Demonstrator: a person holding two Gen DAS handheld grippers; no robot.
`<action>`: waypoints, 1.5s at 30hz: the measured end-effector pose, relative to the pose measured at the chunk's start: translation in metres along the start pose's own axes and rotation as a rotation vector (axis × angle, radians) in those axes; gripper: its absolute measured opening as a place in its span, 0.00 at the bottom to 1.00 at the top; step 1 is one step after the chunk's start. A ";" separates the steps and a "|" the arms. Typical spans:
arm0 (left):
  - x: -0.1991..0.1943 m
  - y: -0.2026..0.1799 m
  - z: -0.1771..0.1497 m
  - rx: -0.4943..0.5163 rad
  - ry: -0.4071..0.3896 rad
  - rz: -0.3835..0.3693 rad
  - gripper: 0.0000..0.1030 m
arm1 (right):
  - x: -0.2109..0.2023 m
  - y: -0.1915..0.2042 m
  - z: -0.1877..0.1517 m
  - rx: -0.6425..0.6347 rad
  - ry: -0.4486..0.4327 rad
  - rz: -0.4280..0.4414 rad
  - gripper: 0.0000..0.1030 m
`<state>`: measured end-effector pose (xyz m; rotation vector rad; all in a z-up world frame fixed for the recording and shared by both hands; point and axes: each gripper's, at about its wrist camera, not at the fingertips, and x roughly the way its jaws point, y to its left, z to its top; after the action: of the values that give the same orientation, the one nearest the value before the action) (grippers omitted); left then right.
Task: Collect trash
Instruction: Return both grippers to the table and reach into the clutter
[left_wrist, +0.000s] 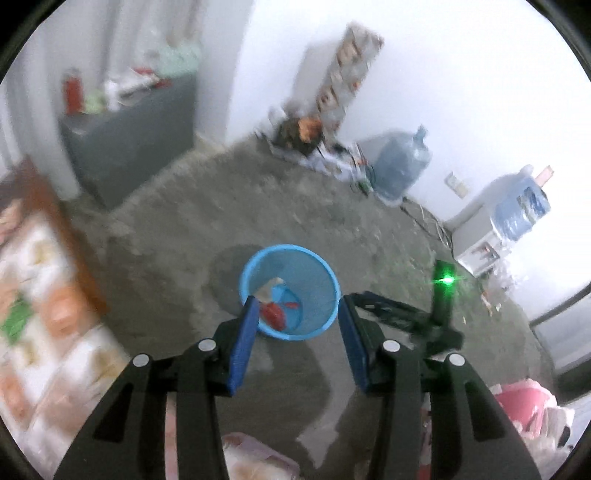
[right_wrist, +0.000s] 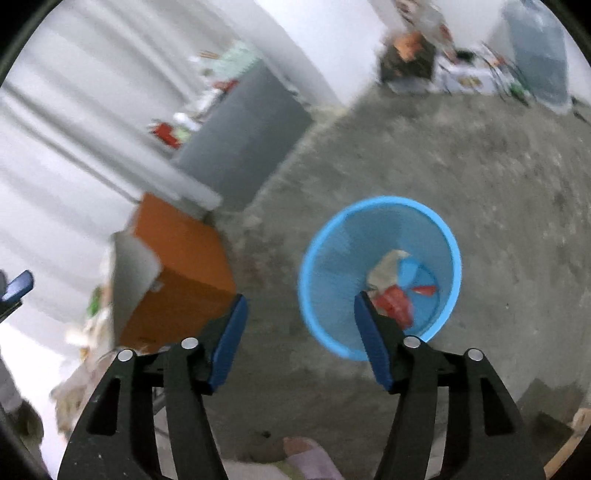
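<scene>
Right wrist: orange cabinet (right_wrist: 177, 266) beside blue basket (right_wrist: 317, 306); bare floor (right_wrist: 480, 177)

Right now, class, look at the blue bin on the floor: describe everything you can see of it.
The bin is a round, light blue basket that looks like plastic, with a smooth thick rim and mesh-like walls tapering to a smaller base. It stands upright and open on the grey concrete floor, apart from the orange cabinet. Inside lie a red wrapper, a pale crumpled piece and some blue scrap. Nothing but the floor and its contents touches it.
</scene>
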<state>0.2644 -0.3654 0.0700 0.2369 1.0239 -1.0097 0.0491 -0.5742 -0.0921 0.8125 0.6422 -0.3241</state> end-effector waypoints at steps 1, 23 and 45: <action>-0.022 0.008 -0.010 -0.010 -0.025 0.014 0.42 | -0.010 0.008 -0.004 -0.011 -0.005 0.018 0.59; -0.225 0.052 -0.304 -0.252 -0.419 0.254 0.46 | 0.017 0.215 -0.124 0.029 0.438 0.444 0.66; -0.197 0.090 -0.300 -0.325 -0.367 0.272 0.40 | 0.098 0.214 -0.141 0.288 0.536 0.424 0.35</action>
<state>0.1296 -0.0222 0.0415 -0.0757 0.7788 -0.5999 0.1744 -0.3309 -0.1061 1.3037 0.9089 0.2050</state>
